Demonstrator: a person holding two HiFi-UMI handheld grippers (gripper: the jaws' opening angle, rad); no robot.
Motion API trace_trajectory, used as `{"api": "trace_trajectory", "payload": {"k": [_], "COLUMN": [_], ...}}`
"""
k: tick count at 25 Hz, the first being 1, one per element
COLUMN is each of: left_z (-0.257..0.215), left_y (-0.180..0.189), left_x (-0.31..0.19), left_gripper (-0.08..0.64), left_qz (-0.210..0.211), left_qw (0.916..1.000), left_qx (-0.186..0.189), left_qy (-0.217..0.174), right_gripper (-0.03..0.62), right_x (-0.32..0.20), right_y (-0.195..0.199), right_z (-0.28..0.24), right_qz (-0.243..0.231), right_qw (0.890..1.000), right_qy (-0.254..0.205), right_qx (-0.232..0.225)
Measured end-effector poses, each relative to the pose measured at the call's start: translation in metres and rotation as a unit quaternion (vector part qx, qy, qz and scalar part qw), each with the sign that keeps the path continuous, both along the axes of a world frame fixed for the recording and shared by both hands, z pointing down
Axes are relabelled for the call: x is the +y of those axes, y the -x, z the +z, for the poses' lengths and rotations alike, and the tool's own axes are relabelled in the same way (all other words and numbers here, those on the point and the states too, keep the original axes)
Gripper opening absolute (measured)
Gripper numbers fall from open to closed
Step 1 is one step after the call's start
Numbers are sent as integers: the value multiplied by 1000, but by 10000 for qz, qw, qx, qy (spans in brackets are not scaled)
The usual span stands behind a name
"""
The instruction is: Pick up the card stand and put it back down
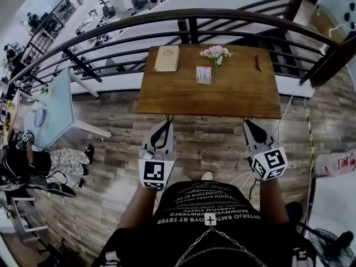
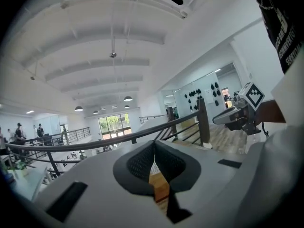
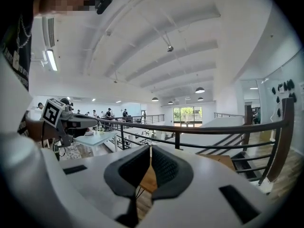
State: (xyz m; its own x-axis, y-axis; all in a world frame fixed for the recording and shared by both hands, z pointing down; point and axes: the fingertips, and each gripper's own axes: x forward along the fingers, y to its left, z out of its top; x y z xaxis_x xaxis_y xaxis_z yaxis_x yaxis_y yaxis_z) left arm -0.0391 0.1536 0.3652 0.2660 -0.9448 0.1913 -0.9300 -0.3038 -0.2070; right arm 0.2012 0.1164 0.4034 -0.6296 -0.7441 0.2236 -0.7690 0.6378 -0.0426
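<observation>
The card stand (image 1: pixel 204 74) is a small upright clear holder with a printed card. It stands mid-table on the wooden table (image 1: pixel 167 102), just in front of a small vase of pink and white flowers (image 1: pixel 216 53). My left gripper (image 1: pixel 166 121) hovers at the table's near edge, left of the stand, its jaws shut with nothing between them. My right gripper (image 1: pixel 248 122) is level with it to the right, also shut and empty. The left gripper view has the shut pads (image 2: pixel 154 144) with a sliver of table behind them. Those in the right gripper view (image 3: pixel 150 148) look the same.
A tan booklet (image 1: pixel 167 58) lies at the table's back left and a small dark pen-like thing (image 1: pixel 258 63) at the back right. A dark metal railing (image 1: pixel 189 16) runs right behind the table. A pale blue table (image 1: pixel 53 107) stands left. Cables (image 1: pixel 289 107) trail over the wood floor on the right.
</observation>
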Motion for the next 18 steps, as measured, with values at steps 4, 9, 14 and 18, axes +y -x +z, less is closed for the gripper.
{"api": "trace_trajectory", "payload": {"k": [4,9,14,18], "left_z": [1,5,13,17], "left_y": [-3,-7,-13,-14], "left_x": [5,0,-7,-8], "left_gripper": [29,29,29,29], "left_qz": [-12,-169,-89,-11], "left_qw": [10000,9998,9999,10000], "left_qx": [-44,-81,-110,6], "left_qy": [7,-43,-79,-17], "right_gripper": [17,17,17,17], "right_x": [7,9,9,11], "right_y": [-4,-13,-15,-12], "right_z": [12,20,25,28], "right_qz": [-62,-3,57,49], "right_qw": [9999,9998,9998,9996], "right_qy": [160,211,201,275], "right_qx": [-2,-30,-30,28]}}
